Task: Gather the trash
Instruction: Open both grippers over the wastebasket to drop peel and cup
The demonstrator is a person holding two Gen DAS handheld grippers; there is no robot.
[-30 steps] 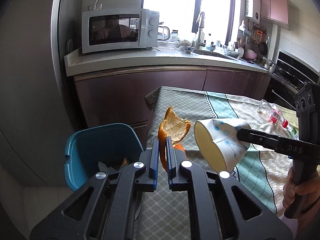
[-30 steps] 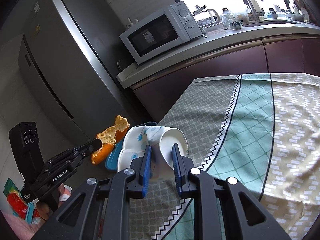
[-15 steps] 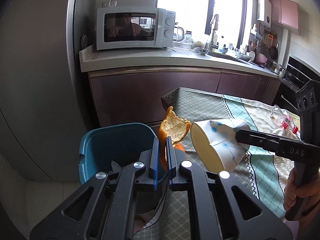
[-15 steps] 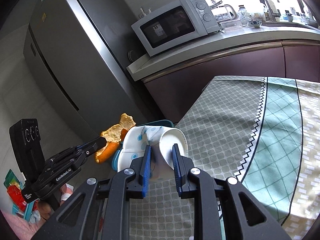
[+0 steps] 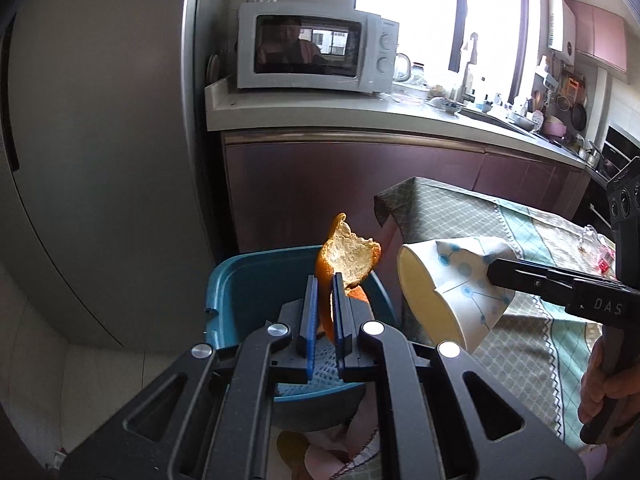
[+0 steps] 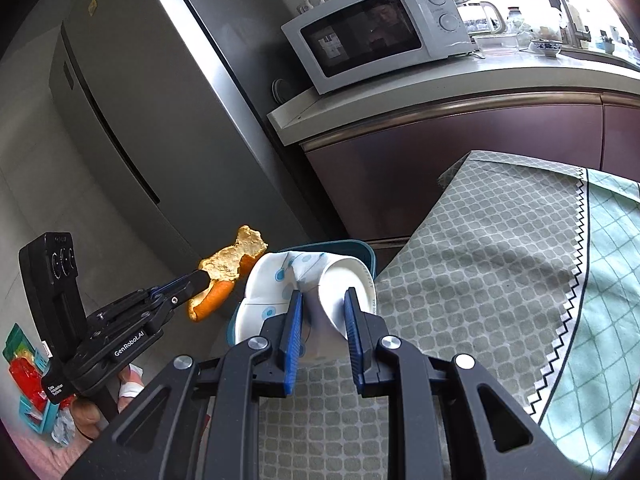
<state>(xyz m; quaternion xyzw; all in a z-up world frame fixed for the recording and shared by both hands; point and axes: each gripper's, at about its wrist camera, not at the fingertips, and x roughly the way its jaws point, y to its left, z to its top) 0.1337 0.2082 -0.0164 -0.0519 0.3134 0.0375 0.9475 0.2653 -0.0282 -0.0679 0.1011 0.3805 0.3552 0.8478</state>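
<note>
My left gripper is shut on an orange peel and holds it above the teal trash bin that stands on the floor beside the table. My right gripper is shut on a crushed white paper cup with blue dots, held near the table's corner beside the bin. The cup shows to the right of the peel in the left wrist view. The peel and the left gripper show at left in the right wrist view.
The table carries a grey and green patterned cloth. A steel fridge stands left of the bin. A counter with a microwave runs behind. A plastic bottle lies at the table's far right.
Both grippers have moved left off the table toward the bin, each keeping its hold. The peel now hangs over the bin's opening.
</note>
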